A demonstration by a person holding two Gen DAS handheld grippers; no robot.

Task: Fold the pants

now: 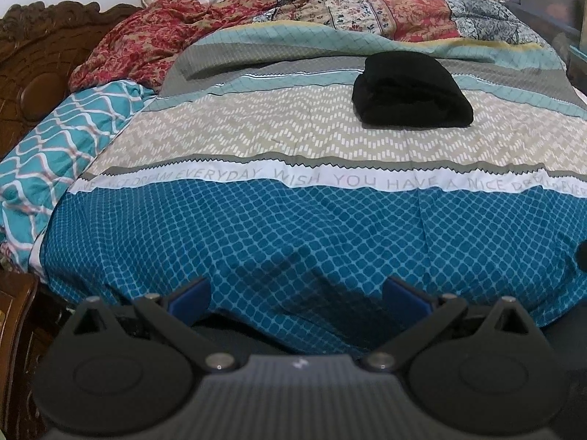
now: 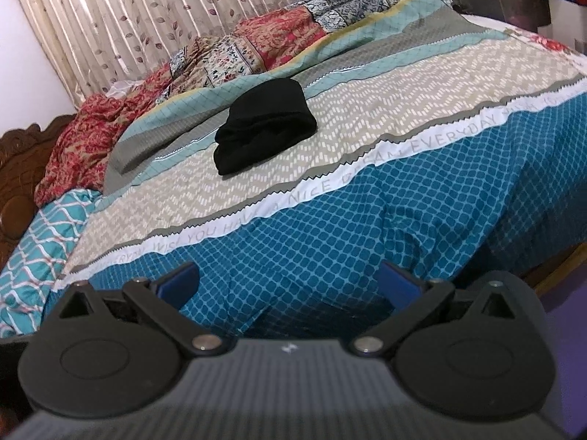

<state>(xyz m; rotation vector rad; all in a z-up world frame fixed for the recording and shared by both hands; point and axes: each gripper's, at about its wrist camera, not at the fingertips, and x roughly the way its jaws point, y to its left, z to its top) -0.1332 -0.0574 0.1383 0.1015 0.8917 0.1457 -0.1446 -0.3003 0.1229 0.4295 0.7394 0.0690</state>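
Since pants (image 1: 412, 90) are sitting as compact folded bundle on bedspread (image 1: 293, 139) mid-bed, I'm reading fold as done. Left gripper (image 1: 295, 295) and right gripper (image 2: 290, 282) both hanging spread, empty, well apart from bundle.

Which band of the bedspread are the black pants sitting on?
The black pants sit folded on the beige zigzag band, beyond the white lettered strip. The blue diamond band lies nearest both open tools, bare.
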